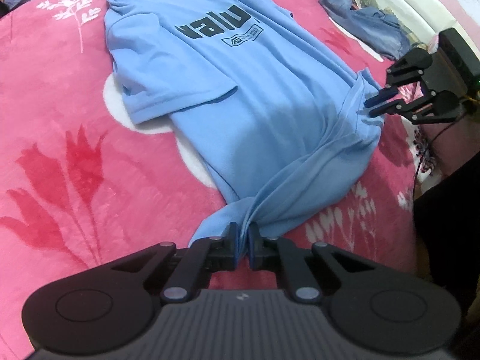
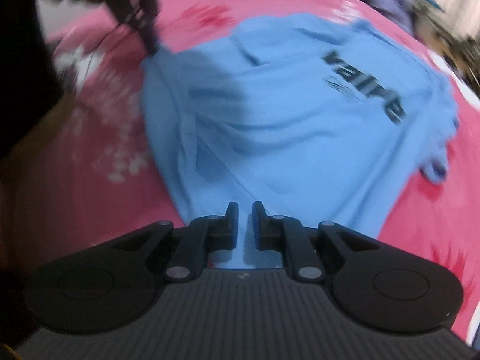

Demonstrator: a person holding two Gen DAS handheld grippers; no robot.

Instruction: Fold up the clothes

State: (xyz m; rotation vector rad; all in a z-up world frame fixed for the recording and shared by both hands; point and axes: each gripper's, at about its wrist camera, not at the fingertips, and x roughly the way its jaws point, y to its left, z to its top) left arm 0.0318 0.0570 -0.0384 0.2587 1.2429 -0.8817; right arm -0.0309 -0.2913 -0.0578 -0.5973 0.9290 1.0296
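The blue shirt (image 1: pixel 240 96) is pinched at its bottom corners by both claws, left (image 1: pixel 243 237) and right (image 2: pixel 245 213), probably so it can be folded.

One light-blue T-shirt (image 1: pixel 240 96), one denim garment (image 1: pixel 369 30), two hand-held grippers (image 1: pixel 243 234).

From my left gripper (image 1: pixel 243 247) the pink blanket (image 1: pixel 60 156) lay bare all along the bed's left side, wide room to pass. The light blue T-shirt (image 1: pixel 240 90) filled the middle, its hem bunched tight between my left fingers. Toward the far right corner a crumpled denim garment (image 1: pixel 372 27) blocked the edge, and my right gripper (image 1: pixel 376 102) crowded the shirt's right border. A dark mass stood close at the near right edge; I could not tell what.
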